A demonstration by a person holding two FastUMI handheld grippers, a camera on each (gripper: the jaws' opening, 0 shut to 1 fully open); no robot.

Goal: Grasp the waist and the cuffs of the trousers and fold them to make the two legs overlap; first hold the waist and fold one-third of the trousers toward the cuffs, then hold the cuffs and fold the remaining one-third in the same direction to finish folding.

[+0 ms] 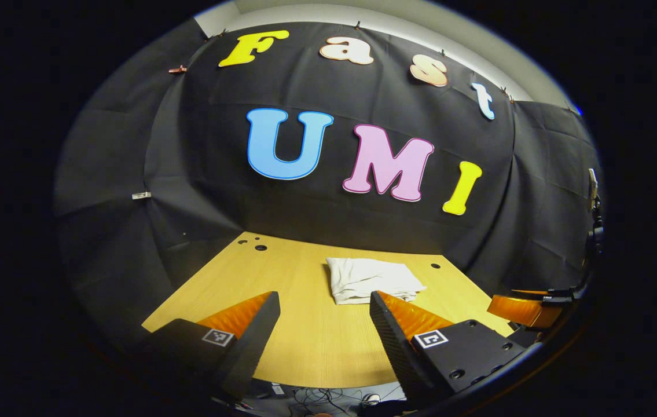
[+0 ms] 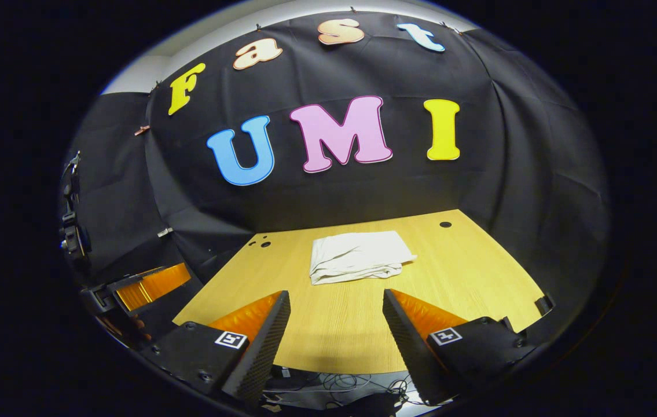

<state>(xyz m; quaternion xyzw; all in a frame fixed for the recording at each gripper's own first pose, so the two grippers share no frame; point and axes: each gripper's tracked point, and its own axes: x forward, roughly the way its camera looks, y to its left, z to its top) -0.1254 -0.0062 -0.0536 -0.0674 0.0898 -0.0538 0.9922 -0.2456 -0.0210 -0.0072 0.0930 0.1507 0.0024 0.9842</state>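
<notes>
trousers point(image 1: 371, 280) lay folded in a pale bundle mid-table, toward the far edge | table point(image 1: 311, 341) wooden | left tongs point(image 1: 324, 306) wide, holding nothing, above near edge | right tongs point(image 2: 336, 303) wide, likewise clear of the cloth

The left gripper point(image 1: 325, 301) and the right gripper point(image 2: 336, 300) are both held at the near side with their fingers spread wide apart and holding nothing, each pointing toward the far side, and they are side by side, a little apart.
</notes>
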